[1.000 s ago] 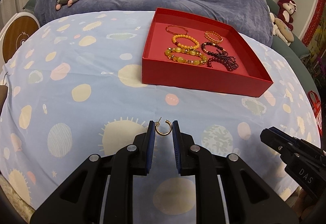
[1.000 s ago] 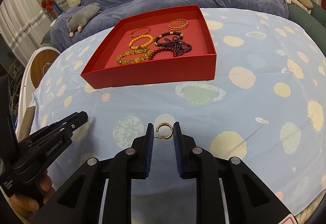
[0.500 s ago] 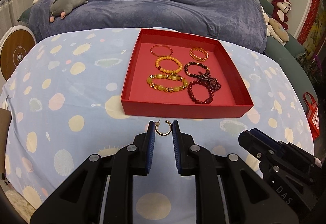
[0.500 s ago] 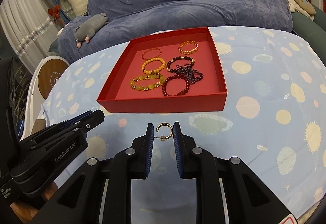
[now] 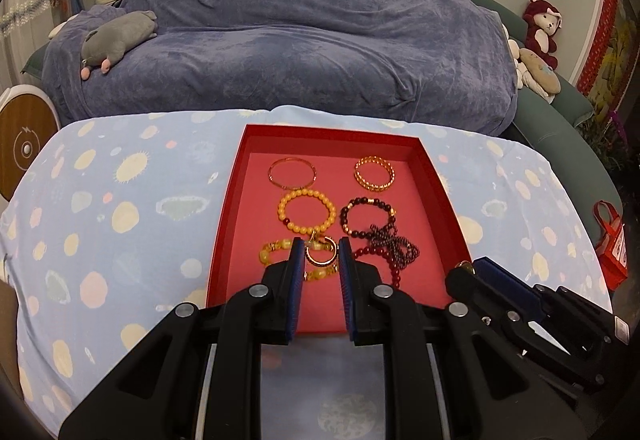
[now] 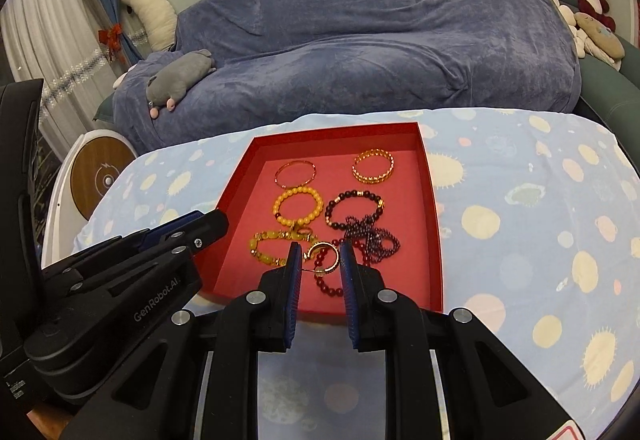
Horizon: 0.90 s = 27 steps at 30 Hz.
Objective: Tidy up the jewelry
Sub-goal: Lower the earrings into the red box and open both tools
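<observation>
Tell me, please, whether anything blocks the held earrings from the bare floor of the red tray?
Yes: each gold hoop earring hangs over bracelets, the chunky yellow bracelet and dark red bead bracelet. Bare floor of the red tray lies left.

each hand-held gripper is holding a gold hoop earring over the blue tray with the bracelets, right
Not quite: the tray is red, not blue; the left wrist view shows it. The rest holds: the left hand-held gripper and right hand-held gripper each hold a gold hoop earring over it.
</observation>
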Tool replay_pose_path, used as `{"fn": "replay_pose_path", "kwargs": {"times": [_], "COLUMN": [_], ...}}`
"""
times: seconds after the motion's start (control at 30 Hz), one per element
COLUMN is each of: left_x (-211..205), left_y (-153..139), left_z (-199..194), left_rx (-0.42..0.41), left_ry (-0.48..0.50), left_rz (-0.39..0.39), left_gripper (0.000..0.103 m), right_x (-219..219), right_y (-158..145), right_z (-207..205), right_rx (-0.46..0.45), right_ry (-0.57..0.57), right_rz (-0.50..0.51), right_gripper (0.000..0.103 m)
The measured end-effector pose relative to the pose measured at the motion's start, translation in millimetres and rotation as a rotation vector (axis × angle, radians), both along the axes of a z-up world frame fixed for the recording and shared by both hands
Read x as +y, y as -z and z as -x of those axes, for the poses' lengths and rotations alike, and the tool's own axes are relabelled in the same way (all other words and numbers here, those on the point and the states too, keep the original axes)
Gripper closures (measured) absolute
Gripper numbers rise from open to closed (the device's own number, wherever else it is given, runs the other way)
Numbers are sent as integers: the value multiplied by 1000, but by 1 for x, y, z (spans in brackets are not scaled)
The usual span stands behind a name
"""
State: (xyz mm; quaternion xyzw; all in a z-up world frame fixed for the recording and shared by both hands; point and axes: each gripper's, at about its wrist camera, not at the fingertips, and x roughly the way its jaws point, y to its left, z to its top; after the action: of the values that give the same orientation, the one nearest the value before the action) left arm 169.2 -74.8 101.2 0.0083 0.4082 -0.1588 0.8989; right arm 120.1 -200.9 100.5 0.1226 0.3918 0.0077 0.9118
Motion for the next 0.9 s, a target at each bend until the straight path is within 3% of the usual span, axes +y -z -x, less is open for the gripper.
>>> {"fn": "replay_pose_path", "kwargs": {"times": [0.33, 0.9], "left_x": [-12, -32], "left_y": [10, 64], "left_z": [-60, -144], "left_rx": [19, 94], "left_ry": [-8, -32], "left_rz": [13, -84], "left_gripper": [86, 86], "right_x": [-12, -30], "right_y": [10, 58], "right_z": [-64, -152], "right_rx": [19, 110], "right_ry": [-7, 3], "right_rz": [15, 9], "right_gripper": [84, 84]}}
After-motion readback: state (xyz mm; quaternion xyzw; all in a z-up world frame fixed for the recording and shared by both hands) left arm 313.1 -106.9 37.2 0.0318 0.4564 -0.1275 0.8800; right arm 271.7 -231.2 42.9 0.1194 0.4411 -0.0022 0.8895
